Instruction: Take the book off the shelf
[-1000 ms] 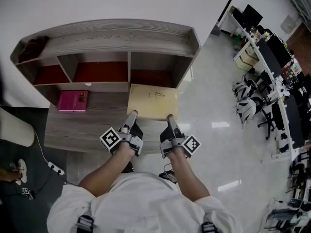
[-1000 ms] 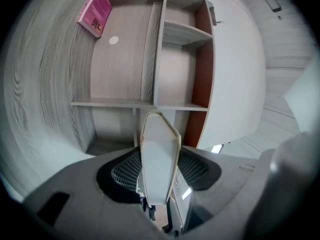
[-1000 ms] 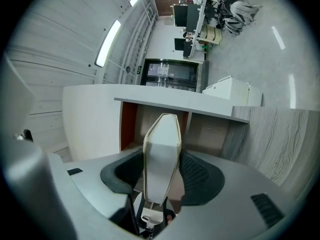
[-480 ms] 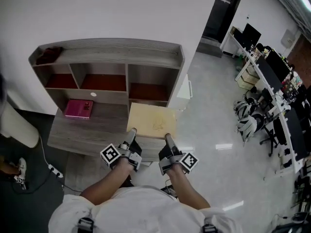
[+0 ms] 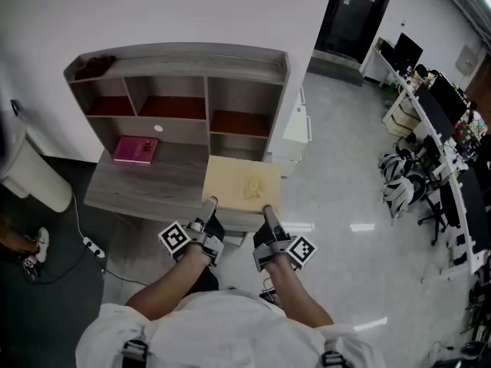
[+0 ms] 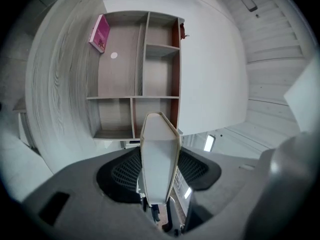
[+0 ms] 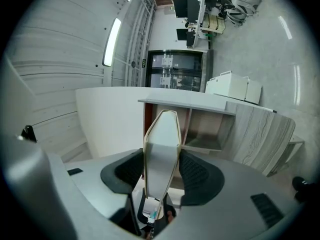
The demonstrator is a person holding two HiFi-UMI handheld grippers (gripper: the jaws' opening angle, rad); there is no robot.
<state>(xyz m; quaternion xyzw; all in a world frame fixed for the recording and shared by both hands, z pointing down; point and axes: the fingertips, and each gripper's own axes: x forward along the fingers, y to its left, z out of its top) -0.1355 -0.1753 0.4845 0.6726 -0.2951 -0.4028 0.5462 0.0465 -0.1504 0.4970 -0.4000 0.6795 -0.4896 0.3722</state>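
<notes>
Far left: a pink book [image 5: 136, 149] lies flat on the desk [image 5: 146, 194], in front of the shelf [image 5: 184, 58], whose open compartments look empty.

Left tool [image 5: 209, 203]: clenched on the near edge of the tan book [image 5: 244, 181], close to its left corner. The left gripper view shows the book's edge [image 6: 160, 156] filling the gap between the jaws, pads against both faces.

Tan book: out of the shelf, held flat and roughly level over the desk's right front part, in front of the lower right compartment. The near edge reaches the desk's front edge. Whether the underside touches the desk cannot be told.

Right tool [image 5: 268, 209]: clamped on the same near edge towards the right corner. The right gripper view shows the book's edge [image 7: 161, 156] seated between the jaws.

Right of the shelf: a white cabinet [image 5: 298, 126] on the floor, clear of the book.

Assessment: the book is broad and thick, with stiff boards, so it probably carries real weight. Both grips sit on one edge, so the far edge is likely to pull downward. The cover looks smooth and may slide in the pads. The best hold is this near edge, tools well apart and set deep.
</notes>
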